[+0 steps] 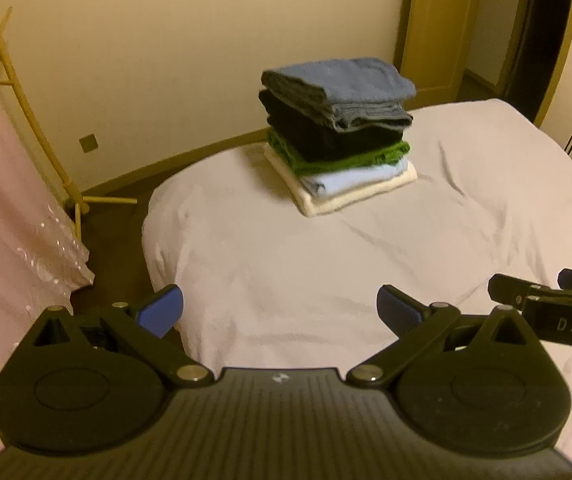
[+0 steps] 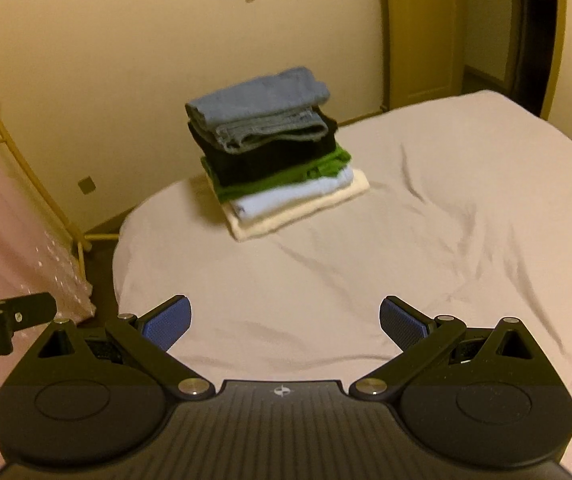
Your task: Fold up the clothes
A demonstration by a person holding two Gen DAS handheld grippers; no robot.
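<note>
Resting place: a stack of folded clothes [image 1: 338,136] sits on the bed [image 1: 366,260], toward its far left part, well apart from both grippers.
Stack order: blue jeans [image 1: 338,88] on top, then a black piece [image 1: 326,136], a green piece [image 1: 326,162], a pale blue piece [image 1: 358,178], and a cream piece [image 1: 350,196] at the bottom; 5 layers show.
Left gripper [image 1: 279,312]: held above the near edge of the bed, fingers spread wide apart, nothing between them.
Right gripper [image 2: 285,322]: held above the bed's near part, fingers likewise wide apart and empty.
Side by side: each gripper's tip shows at the edge of the other's view.
Surroundings: a yellow rack [image 1: 25,112] with pink plastic sheeting [image 1: 5,220] stands left of the bed; a door [image 1: 430,28] stands beyond the stack.
</note>
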